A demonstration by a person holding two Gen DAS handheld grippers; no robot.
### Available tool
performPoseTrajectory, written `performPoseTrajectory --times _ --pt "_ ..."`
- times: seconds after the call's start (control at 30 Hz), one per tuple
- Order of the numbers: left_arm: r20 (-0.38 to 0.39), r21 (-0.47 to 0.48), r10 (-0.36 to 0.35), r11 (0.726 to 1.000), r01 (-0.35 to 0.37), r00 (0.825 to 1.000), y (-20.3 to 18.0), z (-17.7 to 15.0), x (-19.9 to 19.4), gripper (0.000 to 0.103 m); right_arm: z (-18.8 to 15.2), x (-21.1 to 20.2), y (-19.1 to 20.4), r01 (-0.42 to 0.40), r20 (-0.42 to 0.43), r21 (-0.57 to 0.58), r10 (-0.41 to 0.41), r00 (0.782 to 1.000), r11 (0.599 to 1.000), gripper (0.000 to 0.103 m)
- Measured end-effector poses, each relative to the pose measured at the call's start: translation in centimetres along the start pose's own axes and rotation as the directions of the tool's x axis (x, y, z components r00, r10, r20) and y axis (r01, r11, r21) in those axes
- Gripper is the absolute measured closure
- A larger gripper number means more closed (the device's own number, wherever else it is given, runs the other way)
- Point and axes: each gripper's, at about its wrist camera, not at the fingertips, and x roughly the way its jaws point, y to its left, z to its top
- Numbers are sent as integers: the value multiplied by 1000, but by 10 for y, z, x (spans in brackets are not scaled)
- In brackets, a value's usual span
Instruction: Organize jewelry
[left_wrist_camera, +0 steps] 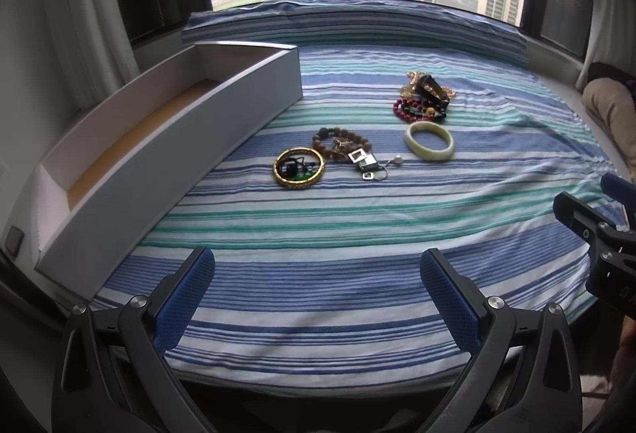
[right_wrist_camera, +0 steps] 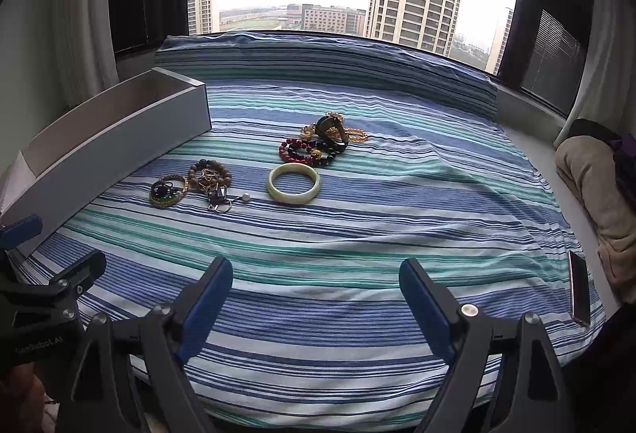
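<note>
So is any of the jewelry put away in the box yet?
Not yet. The long white box looks empty inside, and nothing is done. Both tools, left and right, hang open holding nothing. Everything is left on the striped cloth: the pale green bangle, gold bangle, brown bead bracelet and red bead pile.

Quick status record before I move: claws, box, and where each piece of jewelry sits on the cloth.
left claw: open, holding nothing
right claw: open, holding nothing
box: open top, left edge of striped cloth, no jewelry visible inside
pale bangle: lying flat, alone
gold bangle: nearest the box
wooden bead bracelet: tangled with metal pendants
red bead pile: farthest back
</note>
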Motion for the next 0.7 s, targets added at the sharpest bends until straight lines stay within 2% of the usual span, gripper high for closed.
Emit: performPoseTrajectory --times 0.13,0.23,0.3,0.37,0.47,0.53,0.7 --pt "-32 -7 -89 996 89 995 16 -1 13 1 -1 3 1 0 -7 -3 0 1000 1000 15" --pt "-59 12 -166 986 167 984 36 8 29 1 -1 6 0 -1 -18 0 1 1000 1000 15" --pt "-87 29 -210 977 213 974 48 22 45 1 -2 9 -1 0 -25 1 0 1000 1000 15" --pt "-127 56 -264 961 273 956 54 37 66 1 -2 12 -2 -2 -31 5 2 1000 1000 15" --pt "-192 136 -316 929 344 929 46 57 101 1 -3 16 -3 -1 -38 13 2 999 1000 15" --pt "-230 170 -312 920 354 922 39 66 127 1 -4 20 -4 -1 -49 21 2 999 1000 15" --pt "-273 200 -249 930 308 929 30 80 177 2 -6 28 -9 7 -76 31 -4 997 999 15"
